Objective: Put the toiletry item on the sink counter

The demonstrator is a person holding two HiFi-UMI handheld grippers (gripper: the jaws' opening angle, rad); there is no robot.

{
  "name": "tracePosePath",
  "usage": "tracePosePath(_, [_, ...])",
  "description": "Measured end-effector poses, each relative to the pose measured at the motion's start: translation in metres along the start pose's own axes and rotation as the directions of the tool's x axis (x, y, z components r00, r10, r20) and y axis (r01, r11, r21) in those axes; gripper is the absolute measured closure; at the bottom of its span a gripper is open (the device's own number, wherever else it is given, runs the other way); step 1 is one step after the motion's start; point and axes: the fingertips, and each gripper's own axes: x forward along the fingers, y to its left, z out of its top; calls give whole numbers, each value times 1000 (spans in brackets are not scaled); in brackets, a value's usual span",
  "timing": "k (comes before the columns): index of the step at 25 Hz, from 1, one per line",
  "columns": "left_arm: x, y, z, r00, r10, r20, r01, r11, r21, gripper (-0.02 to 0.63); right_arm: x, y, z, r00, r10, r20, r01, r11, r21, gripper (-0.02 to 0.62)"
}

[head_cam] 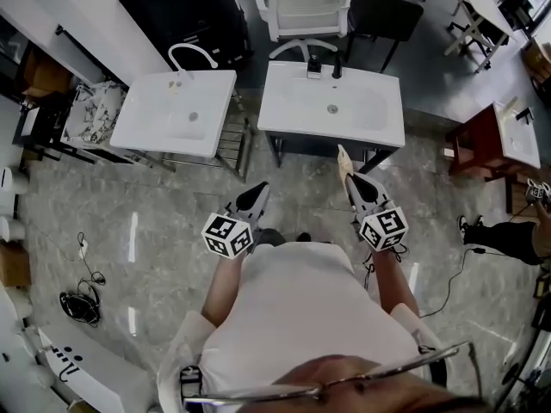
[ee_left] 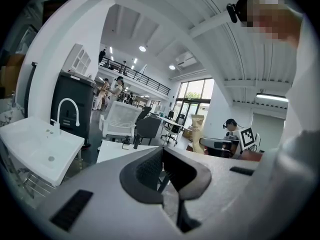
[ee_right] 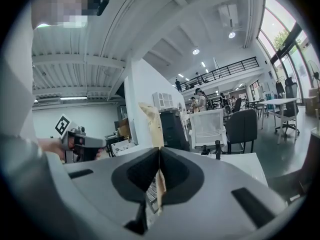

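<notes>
I've got my right gripper (head_cam: 353, 181) out at one o'clock, jaws pinching a thin tan packet (head_cam: 343, 157). The packet pokes up past the tips and is in the air, short of the sink counter (head_cam: 288, 89) at twelve. My left gripper (head_cam: 256, 194) sits at eleven, jaws pressed together with nothing between them. There's a second white sink (head_cam: 155, 119) at ten o'clock and a white chair (head_cam: 306, 7) beyond the counter.
</notes>
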Motion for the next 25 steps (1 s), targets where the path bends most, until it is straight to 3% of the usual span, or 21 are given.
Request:
tracePosePath(13, [30, 18, 2, 1000, -15, -5, 15, 1000, -12, 601, 31, -12, 0, 1000, 24, -15, -24, 1000, -5, 583])
tracePosePath(25, [84, 90, 35, 995, -96, -25, 96, 995, 0, 601, 106, -33, 13, 999, -43, -31, 43, 999, 7, 583])
